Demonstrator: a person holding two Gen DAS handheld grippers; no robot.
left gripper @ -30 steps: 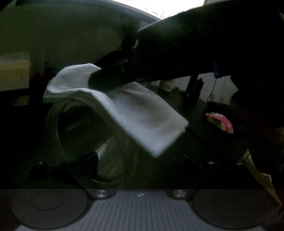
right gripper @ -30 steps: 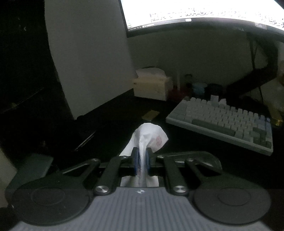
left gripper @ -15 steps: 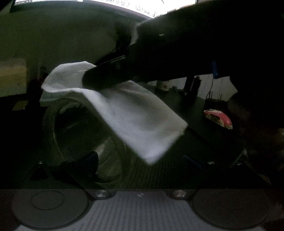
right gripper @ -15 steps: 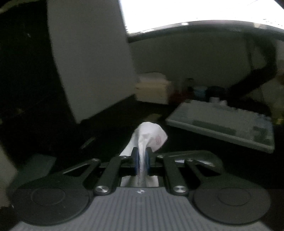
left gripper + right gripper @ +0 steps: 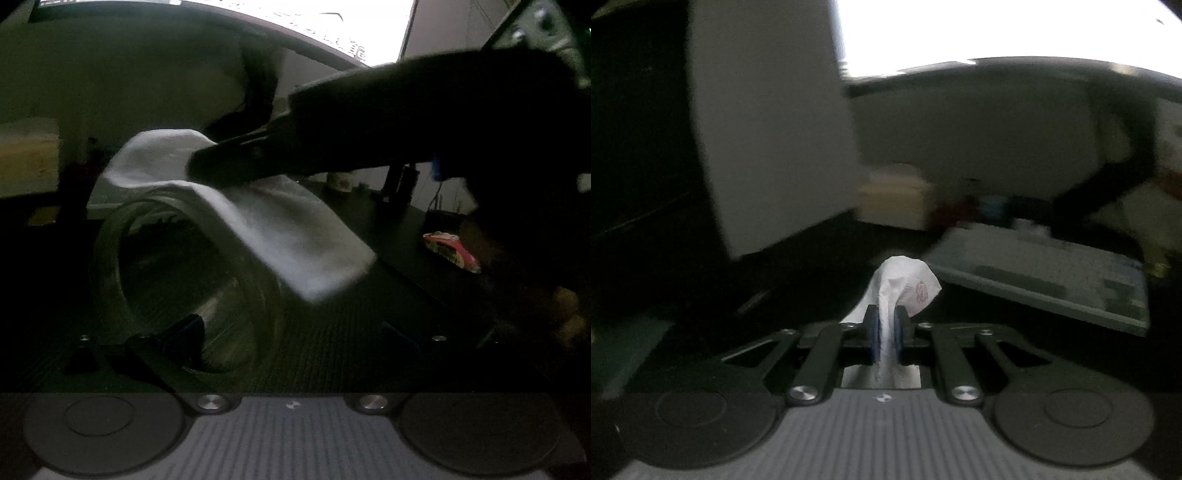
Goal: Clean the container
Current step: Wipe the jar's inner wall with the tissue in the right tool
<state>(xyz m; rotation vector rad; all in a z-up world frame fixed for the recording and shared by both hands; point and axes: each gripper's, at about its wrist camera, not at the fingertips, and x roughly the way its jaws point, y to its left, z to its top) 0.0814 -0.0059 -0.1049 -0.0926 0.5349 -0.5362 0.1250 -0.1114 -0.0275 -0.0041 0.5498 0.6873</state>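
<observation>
Tissue (image 5: 280, 229) slid left over container (image 5: 177, 280) rim, mouth twd cam, axis front-back

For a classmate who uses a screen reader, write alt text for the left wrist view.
A white tissue pinched in the right gripper drapes over the rim of a clear container that the left gripper holds on its side, mouth toward the camera. A dim black desk and a bright monitor lie behind.

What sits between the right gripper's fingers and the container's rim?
In the left wrist view, only the white tissue: clamped in the right gripper, it drapes over the container rim.
</observation>
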